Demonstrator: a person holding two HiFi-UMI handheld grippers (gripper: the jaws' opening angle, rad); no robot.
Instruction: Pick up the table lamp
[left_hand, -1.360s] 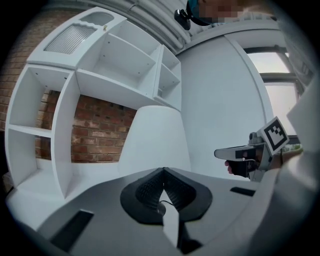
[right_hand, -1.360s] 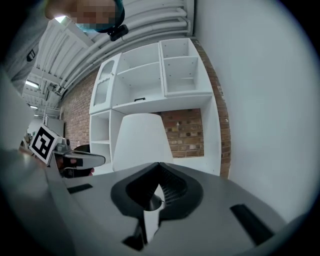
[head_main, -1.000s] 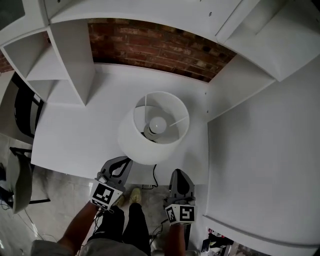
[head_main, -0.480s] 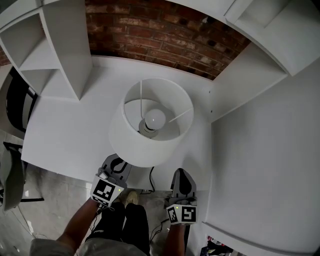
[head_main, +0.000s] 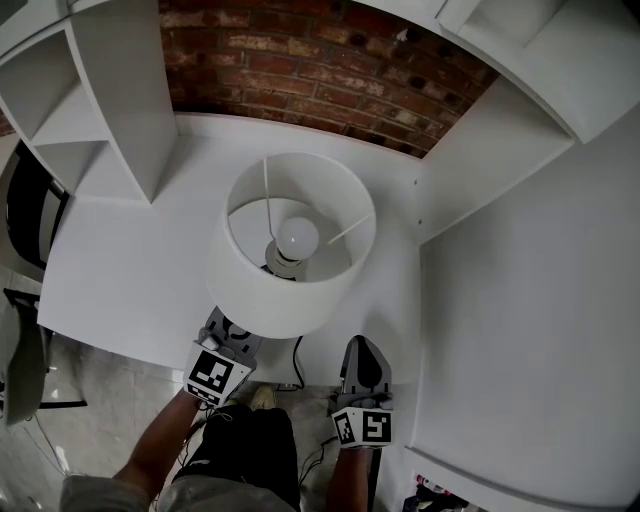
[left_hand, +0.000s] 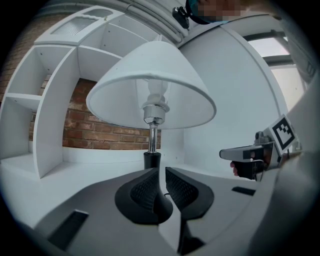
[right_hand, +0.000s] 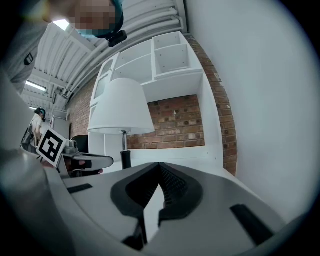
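The table lamp has a white shade (head_main: 290, 290) and a lit-off bulb (head_main: 297, 237), and it stands on the white desk (head_main: 130, 270). In the left gripper view its chrome stem (left_hand: 152, 137) rises from a black base (left_hand: 152, 160) straight ahead of my left gripper (left_hand: 161, 172). That gripper's jaws are opening, a narrow slit apart, with nothing between them. In the head view my left gripper (head_main: 226, 338) reaches under the shade's near rim. My right gripper (head_main: 362, 348) is at the desk's front edge, right of the lamp (right_hand: 121, 107), with its tips (right_hand: 159, 167) together and empty.
A black cord (head_main: 297, 352) drops over the desk's front edge between the grippers. A white shelf unit (head_main: 110, 110) stands at the left, a brick wall (head_main: 300, 70) behind, and a tall white cabinet side (head_main: 520, 280) at the right. A dark chair (head_main: 25, 210) is off the desk's left end.
Both grippers have sunk toward the desk's front edge. The left one has slid forward until the shade's rim covers its tips. The lamp itself has not moved.
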